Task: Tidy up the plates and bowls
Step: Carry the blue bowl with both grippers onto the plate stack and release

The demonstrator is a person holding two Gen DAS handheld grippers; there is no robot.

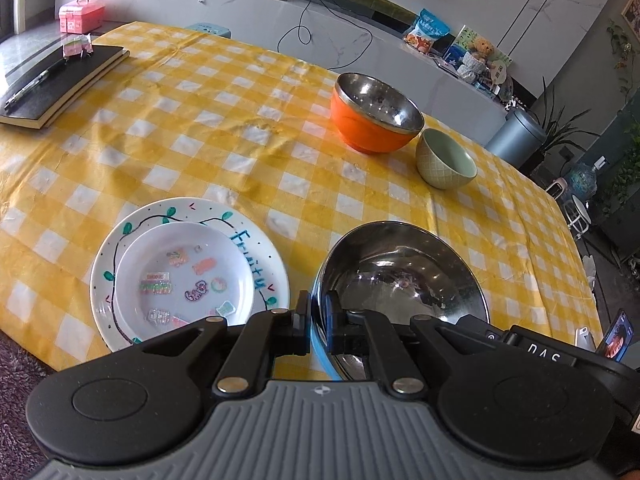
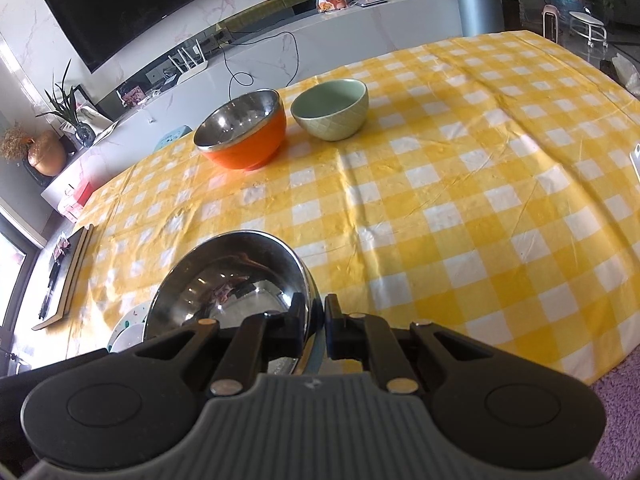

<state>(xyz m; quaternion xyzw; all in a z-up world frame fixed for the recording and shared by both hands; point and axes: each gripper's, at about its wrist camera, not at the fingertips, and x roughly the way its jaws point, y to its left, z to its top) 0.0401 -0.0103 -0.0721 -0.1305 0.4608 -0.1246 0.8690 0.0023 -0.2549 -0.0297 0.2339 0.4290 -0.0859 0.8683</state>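
Plates done — small plate (image 1: 182, 280) stacked on big plate (image 1: 256, 248). Both my grippers, left (image 1: 318, 324) and right (image 2: 316, 326), have fingers clamped on steel bowl (image 1: 404, 276) rim, just right of plates. Orange bowl (image 1: 370, 120), green bowl (image 1: 445, 160) beyond steel bowl — unstacked.

We see a yellow-checked worktop (image 2: 460, 184) in bright daylight, a dark television (image 2: 132, 4) on the marble wall, a long white ledge (image 1: 320, 20), and purple carpet (image 2: 620, 412).
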